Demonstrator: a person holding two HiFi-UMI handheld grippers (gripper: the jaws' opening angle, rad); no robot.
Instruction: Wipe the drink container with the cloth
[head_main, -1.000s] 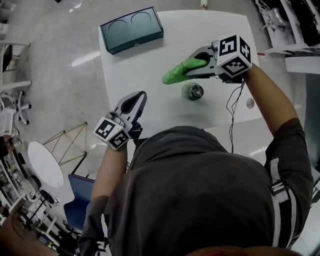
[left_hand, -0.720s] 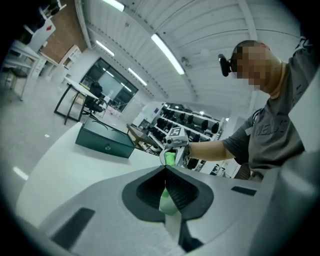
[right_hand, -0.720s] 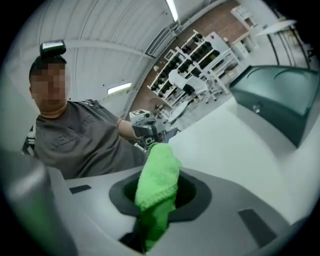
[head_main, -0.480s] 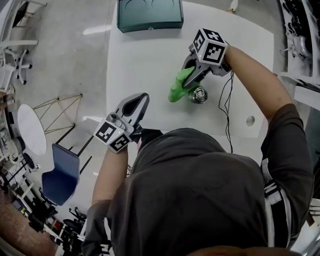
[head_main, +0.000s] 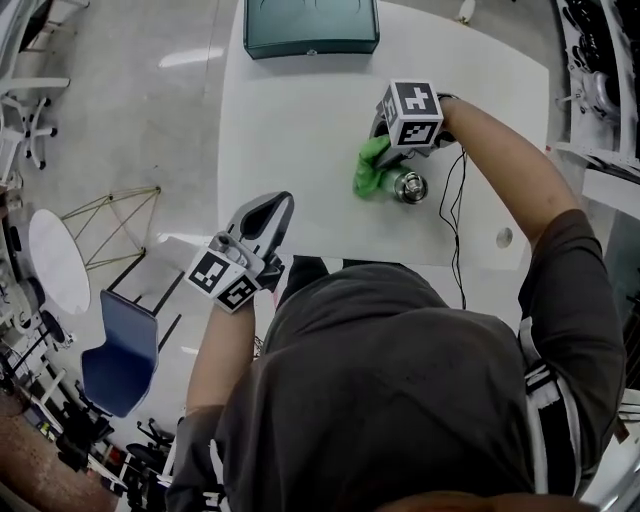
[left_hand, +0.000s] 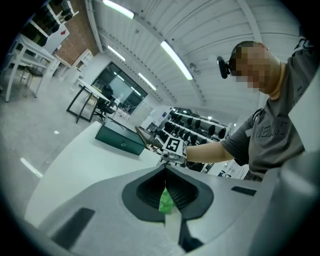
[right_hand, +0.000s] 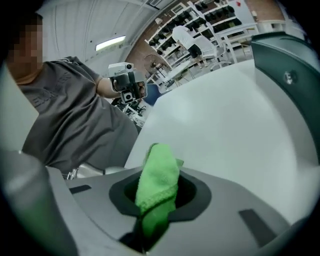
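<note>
Right gripper (head_main: 386, 142) jaws clamped on green cloth (head_main: 369, 174), cloth pressed against left side of metal drink container (head_main: 408, 186), container upright on white table (head_main: 300, 120), left gripper (head_main: 273, 206) jaws together, empty, near table's front edge.

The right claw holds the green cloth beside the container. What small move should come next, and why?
Probably press the cloth sideways against the drink container and start rubbing its wall. The right claw is shut on the cloth, which hangs close beside the upright container; contact cannot be confirmed.
</note>
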